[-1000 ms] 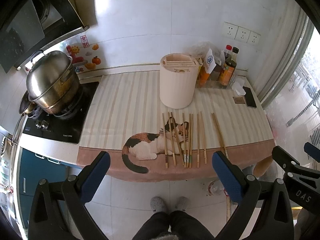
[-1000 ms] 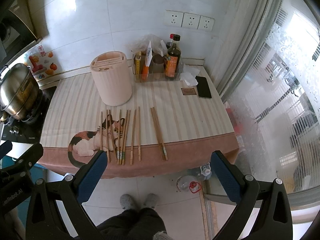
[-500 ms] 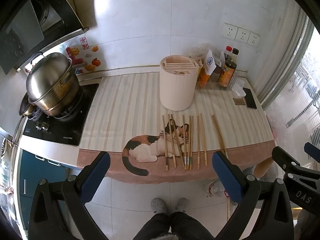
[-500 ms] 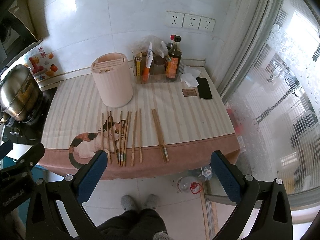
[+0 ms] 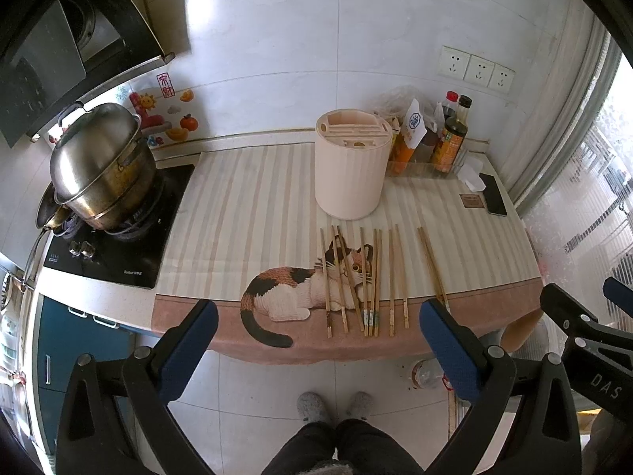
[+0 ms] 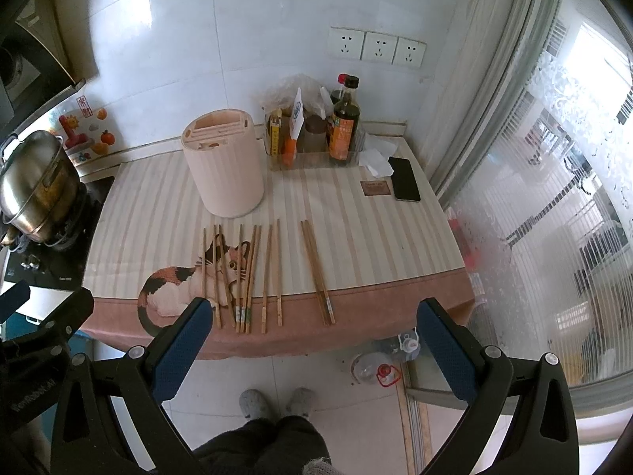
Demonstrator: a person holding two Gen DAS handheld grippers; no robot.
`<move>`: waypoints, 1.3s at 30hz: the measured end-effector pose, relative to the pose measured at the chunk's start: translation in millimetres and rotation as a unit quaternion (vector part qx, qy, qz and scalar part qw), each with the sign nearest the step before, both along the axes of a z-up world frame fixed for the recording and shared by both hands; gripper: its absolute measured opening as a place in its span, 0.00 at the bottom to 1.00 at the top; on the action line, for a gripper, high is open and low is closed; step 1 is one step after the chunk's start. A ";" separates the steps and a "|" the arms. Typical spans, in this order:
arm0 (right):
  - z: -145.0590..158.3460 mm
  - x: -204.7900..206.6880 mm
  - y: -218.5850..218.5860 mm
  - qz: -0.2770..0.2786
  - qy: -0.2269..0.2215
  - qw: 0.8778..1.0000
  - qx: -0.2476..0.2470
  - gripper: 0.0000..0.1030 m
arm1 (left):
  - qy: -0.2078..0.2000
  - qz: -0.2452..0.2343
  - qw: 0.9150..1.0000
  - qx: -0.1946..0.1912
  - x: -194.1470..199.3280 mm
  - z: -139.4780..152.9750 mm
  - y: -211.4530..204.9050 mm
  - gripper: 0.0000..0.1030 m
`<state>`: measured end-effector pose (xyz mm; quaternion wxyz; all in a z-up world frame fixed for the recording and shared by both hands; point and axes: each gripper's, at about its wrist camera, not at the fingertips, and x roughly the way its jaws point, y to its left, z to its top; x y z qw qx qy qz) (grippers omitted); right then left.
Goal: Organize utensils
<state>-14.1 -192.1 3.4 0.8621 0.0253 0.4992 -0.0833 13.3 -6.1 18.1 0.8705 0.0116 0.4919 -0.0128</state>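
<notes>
With both tongs held back from the counter over the floor, nothing is grasped: left gripper (image 5: 318, 330) has its blue-padded jaws spread wide and empty at the bottom of the left wrist view, and right gripper (image 6: 312, 328) is equally spread and empty at the bottom of the right wrist view.

Thin wooden chopsticks (image 5: 366, 281) lie flat in a loose row at frame centre, pointing away from the camera, on the striped beige cloth with a calico cat print (image 5: 253, 213). Several cross the cat's head; near ends reach the pink border. One separate pair of wooden chopsticks (image 6: 316, 271) lies slightly angled to the right of the row, apart from it.

Cream cylindrical slotted utensil holder (image 5: 350, 166) stands upright just behind the row, above centre. Its visible top slots look empty.

Dark-glass sauce bottles with condiment packets (image 6: 344, 126) sit right of the holder against the wall. Black phone (image 6: 404, 178) lies flat at the cloth's right edge. Steel stockpot (image 5: 99, 166) sits on the black hob, left of frame.

Person's grey slippers (image 5: 334, 407) show at bottom centre.
</notes>
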 end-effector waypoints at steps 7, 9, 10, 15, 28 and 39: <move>3.1 -2.5 1.7 0.000 -0.005 1.000 -0.001 1.00 | -0.002 0.000 1.000 -0.002 3.9 0.3 -1.0 1.00; 2.9 -2.1 1.1 0.000 -0.004 1.000 -0.001 1.00 | -0.002 0.000 1.000 -0.002 5.8 0.3 -2.2 1.00; 3.0 -2.0 0.9 0.000 -0.004 1.000 0.000 1.00 | -0.001 0.000 1.000 -0.002 2.5 0.1 -0.9 1.00; 3.2 -2.0 1.0 0.000 -0.004 1.000 0.000 1.00 | 0.000 0.000 1.000 -0.001 0.2 -0.1 0.1 1.00; 3.9 -2.8 0.6 -0.001 -0.006 1.000 0.000 1.00 | 0.000 -0.002 1.000 -0.005 3.0 -2.2 -4.8 1.00; -7.3 14.0 -7.2 -0.044 -0.056 0.996 0.050 1.00 | -0.048 0.005 0.999 0.002 32.8 -25.6 11.4 1.00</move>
